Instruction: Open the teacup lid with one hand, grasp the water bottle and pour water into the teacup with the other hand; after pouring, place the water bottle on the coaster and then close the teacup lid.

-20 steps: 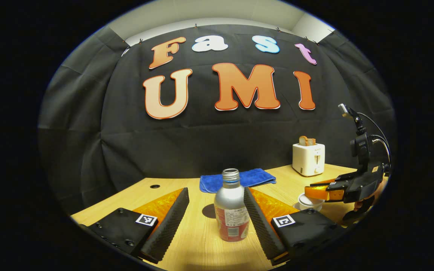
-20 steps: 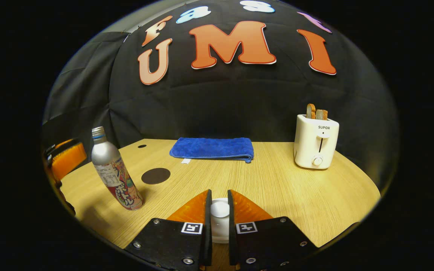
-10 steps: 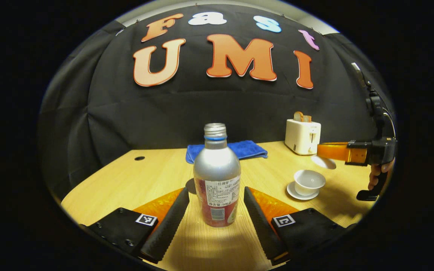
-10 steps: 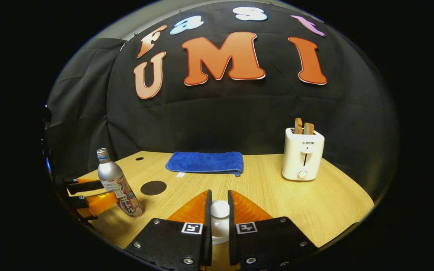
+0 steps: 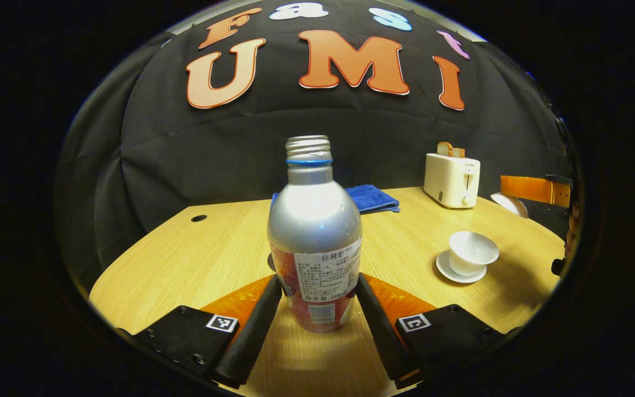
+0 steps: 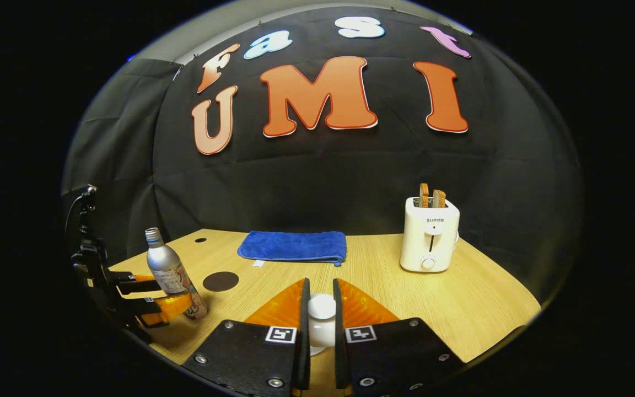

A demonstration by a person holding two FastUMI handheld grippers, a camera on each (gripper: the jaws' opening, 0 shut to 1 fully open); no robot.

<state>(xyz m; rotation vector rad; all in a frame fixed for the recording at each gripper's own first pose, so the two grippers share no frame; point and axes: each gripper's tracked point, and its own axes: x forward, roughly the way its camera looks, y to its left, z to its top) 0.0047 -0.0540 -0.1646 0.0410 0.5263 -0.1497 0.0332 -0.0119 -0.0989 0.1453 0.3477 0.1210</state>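
Note:
A silver water bottle [image 5: 315,231] with a red label and no cap stands on the table. It is between the fingers of my left gripper [image 5: 317,281], which is open and flanks it closely on both sides. The right gripper view has this bottle [image 6: 166,270] and left gripper [image 6: 152,298] at the far left. My right gripper [image 6: 320,286] is shut on the knob of the white teacup lid [image 6: 322,314] and holds it in the air. The open white teacup [image 5: 473,252] sits on its saucer [image 5: 450,274], below and left of the lifted lid [image 5: 510,204]. A dark round coaster [image 6: 221,281] lies right of the bottle.
A folded blue towel [image 6: 292,246] lies at the back of the wooden table [image 6: 433,309]. A white toaster [image 6: 429,242] with bread slices stands at the back right. A small hole [image 5: 198,218] marks the table's far left.
My left gripper has moved forward until the bottle stands between its fingers. My right gripper has carried the lid up and away from the teacup.

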